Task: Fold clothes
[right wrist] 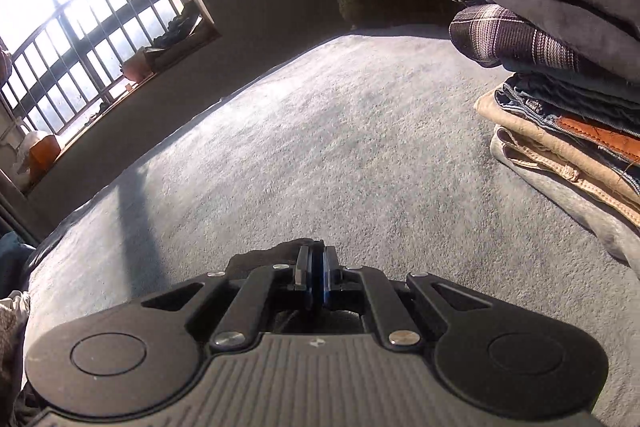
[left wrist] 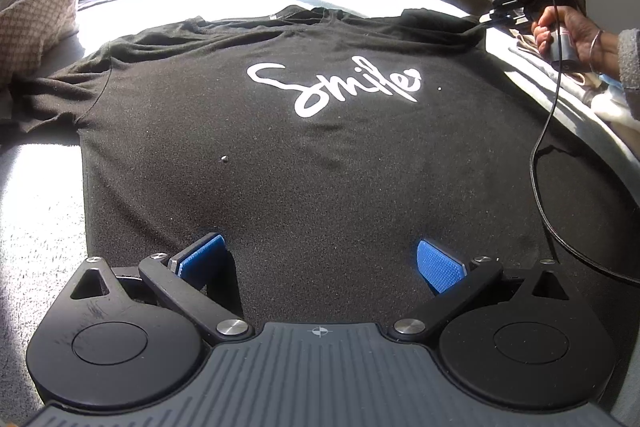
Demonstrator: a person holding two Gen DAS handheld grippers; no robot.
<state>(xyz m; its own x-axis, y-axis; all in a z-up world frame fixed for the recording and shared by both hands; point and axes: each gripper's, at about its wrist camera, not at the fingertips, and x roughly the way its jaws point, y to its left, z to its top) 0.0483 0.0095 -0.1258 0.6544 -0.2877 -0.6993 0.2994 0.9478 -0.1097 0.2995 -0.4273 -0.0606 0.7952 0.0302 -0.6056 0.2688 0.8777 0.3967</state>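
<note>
A black T-shirt (left wrist: 312,147) with white "Smile" lettering lies spread flat, front up, on a grey bed (left wrist: 36,235), its collar at the far end and its hem at the near end. The left gripper (left wrist: 320,263) hovers over the near hem with its jaws spread wide, blue pads (left wrist: 440,267) well apart and nothing pinched between them; the dark cloth fills the gap beneath. At the far right corner of the shirt, by the right shoulder and sleeve, the right gripper (left wrist: 486,19) is held in a person's hand (left wrist: 560,35) and meets the fabric at its edge. In the right wrist view the right gripper (right wrist: 319,269) is clenched, pads pressed together, with a small fold of the black cloth caught at its tips and bunched just beyond them on the bed (right wrist: 340,147). A black cable (left wrist: 540,147) hangs from that hand and trails across the right side of the shirt. A stack of folded clothes (right wrist: 560,67) sits at the far right in the right wrist view, well apart from the gripper, and a barred window (right wrist: 80,39) stands far left
</note>
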